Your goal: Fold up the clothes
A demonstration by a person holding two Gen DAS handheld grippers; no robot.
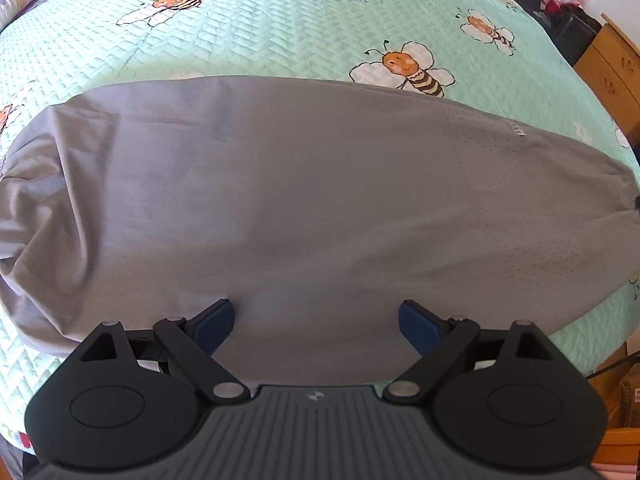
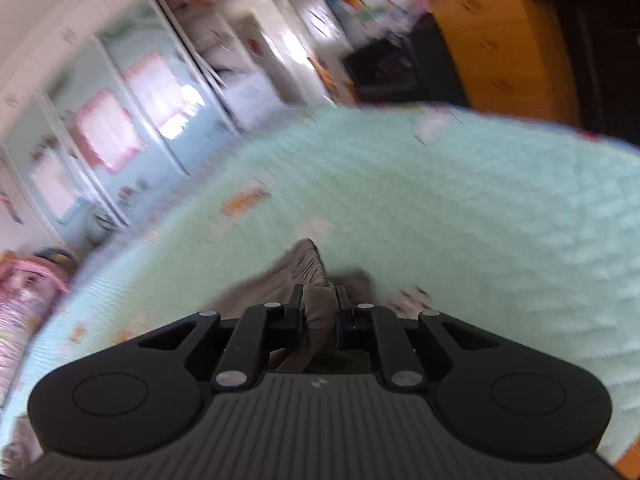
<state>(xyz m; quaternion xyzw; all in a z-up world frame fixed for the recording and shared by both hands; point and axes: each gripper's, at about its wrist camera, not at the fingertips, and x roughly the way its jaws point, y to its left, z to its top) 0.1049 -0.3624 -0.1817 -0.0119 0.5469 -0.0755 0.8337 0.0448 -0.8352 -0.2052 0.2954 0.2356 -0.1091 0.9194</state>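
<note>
— Nearest the left wrist camera sits the left gripper point(image 1: 316, 322), its two blue pads point(image 1: 214, 326) standing well apart with nothing pinched between them. What's under it?

— Grey fabric. It hangs over the near edge of the grey garment point(image 1: 280, 200), pointing steeply down at it, and whether the pads touch the cloth I cannot tell.

— Where is the garment, then?

— Spread flat on the bed, on a mint-green quilted bedspread point(image 1: 280, 28) printed with cartoon bees. It lies lengthwise across the left wrist view. One bee point(image 1: 404, 68) sits just beyond the garment's far edge, toward its right end, partly covered by the fabric. A panel of perforated mesh point(image 1: 516, 184) makes up the garment's right end, and its left end is bunched and rumpled.

— And the other hand?

— Right gripper point(image 2: 319, 300): its jaws are drawn close together and clamped on a gathered fold of the grey garment point(image 2: 312, 264). The pleated cloth sticks out past the fingertips and also trails back between the fingers toward the camera.

— Anything beyond the garment there?

— That view is badly blurred. The bedspread point(image 2: 440, 200) stretches past the garment; farther off stand a pale wardrobe point(image 2: 132, 120) and a wooden cabinet point(image 2: 488, 48).
</note>
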